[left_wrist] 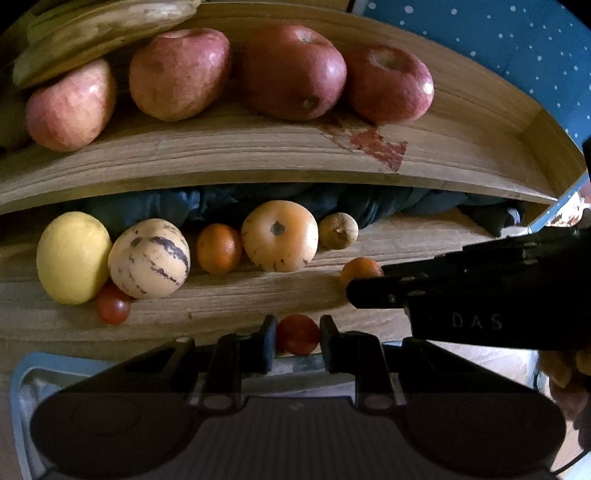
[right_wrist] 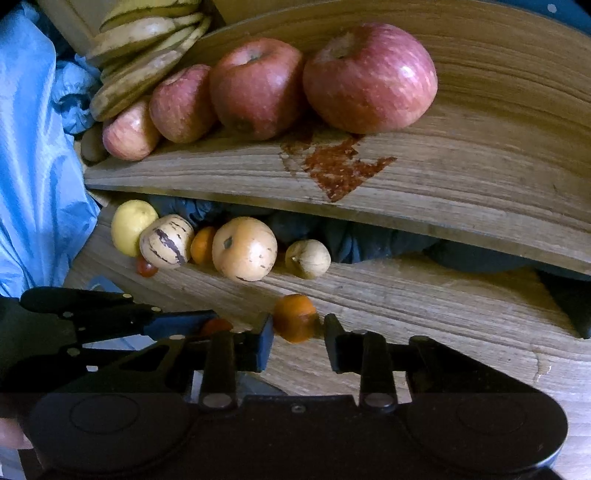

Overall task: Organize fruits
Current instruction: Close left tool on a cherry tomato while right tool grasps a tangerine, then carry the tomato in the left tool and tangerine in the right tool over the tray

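Four apples [left_wrist: 236, 77] line the upper shelf [left_wrist: 258, 155]. On the lower shelf [left_wrist: 240, 295], the left hand-held gripper [left_wrist: 297, 341] clamps a cherry tomato [left_wrist: 297, 334]; the right hand-held gripper [right_wrist: 298, 330] clamps a small orange [right_wrist: 295, 317].

The small red tomato [left_wrist: 297, 334] shows only its top in the left wrist view, its lower half hidden behind the left gripper [left_wrist: 297, 345]. Just right of it, the small orange [left_wrist: 360, 271] is half covered by the right gripper [left_wrist: 369, 295], which runs off the picture's right edge. From the right wrist, that orange [right_wrist: 295, 317] is blurred along its right side. Above the tomato, the dark cloth [left_wrist: 332, 205] disappears under the upper shelf [left_wrist: 258, 155]. Far above, the bananas [left_wrist: 103, 26] are cut by the top edge. A brownish fruit [right_wrist: 92, 146] beside the leftmost apple [right_wrist: 129, 133] is too dim to tell.
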### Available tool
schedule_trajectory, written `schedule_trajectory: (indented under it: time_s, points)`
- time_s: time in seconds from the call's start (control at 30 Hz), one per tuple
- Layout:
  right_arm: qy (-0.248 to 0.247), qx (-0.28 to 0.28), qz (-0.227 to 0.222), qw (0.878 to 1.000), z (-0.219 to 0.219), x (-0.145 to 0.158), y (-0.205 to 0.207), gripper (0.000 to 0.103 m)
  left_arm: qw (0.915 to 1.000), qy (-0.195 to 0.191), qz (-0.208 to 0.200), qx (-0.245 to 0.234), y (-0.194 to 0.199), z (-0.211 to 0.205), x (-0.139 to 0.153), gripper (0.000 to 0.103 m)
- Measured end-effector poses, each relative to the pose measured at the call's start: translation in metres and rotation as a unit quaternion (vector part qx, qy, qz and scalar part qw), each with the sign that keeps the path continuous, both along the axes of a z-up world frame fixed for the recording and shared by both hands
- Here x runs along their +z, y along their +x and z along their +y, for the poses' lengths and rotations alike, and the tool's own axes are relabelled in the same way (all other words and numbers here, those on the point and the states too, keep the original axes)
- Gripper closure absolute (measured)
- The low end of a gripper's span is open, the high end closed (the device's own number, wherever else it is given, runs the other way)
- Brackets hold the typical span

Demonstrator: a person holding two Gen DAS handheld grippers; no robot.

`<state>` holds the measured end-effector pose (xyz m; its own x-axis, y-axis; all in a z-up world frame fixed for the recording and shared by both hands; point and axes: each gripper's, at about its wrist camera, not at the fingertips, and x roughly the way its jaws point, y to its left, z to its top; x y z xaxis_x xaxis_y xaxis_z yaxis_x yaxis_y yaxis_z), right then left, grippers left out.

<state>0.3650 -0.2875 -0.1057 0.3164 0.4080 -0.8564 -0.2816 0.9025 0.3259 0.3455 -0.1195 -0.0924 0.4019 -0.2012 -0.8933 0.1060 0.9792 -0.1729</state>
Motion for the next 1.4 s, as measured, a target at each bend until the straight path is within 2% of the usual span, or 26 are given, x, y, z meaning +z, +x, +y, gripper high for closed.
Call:
schedule_trajectory:
  time_s: [0.13,0.4,0.8,0.9,0.97,1.17,1.4]
  points:
    - [0.001,-0.006,-0.003,1.000,-0.003,0.001,-0.003,0.075,1.0000,0.006,-0.005,0.003,-0.005,0.001,0.006,0.076]
    - [0.007,-0.016,-0.016,1.000,-0.006,0.004,-0.011,0.075,0.9996,-0.007,-0.016,0.023,-0.015,0.013,0.021,0.076]
    - [0.016,-0.022,-0.037,0.999,0.006,0.029,-0.056,0.076,0.9994,-0.025,-0.022,0.013,-0.045,0.040,0.037,0.076]
    - [0.018,-0.025,-0.036,0.999,0.016,0.031,-0.071,0.077,0.9994,-0.026,-0.021,0.005,-0.055,0.049,0.040,0.076]
    - [0.018,-0.024,-0.034,0.999,0.024,0.032,-0.081,0.086,0.9995,-0.024,-0.021,0.001,-0.061,0.055,0.041,0.076]
    - [0.018,-0.020,-0.015,1.000,0.053,0.027,-0.109,0.086,0.9997,-0.023,-0.009,-0.006,-0.079,0.078,0.037,0.076]
    - [0.023,-0.038,-0.016,0.999,0.071,0.030,-0.130,0.085,0.9992,-0.029,0.001,-0.026,-0.094,0.091,0.034,0.076]
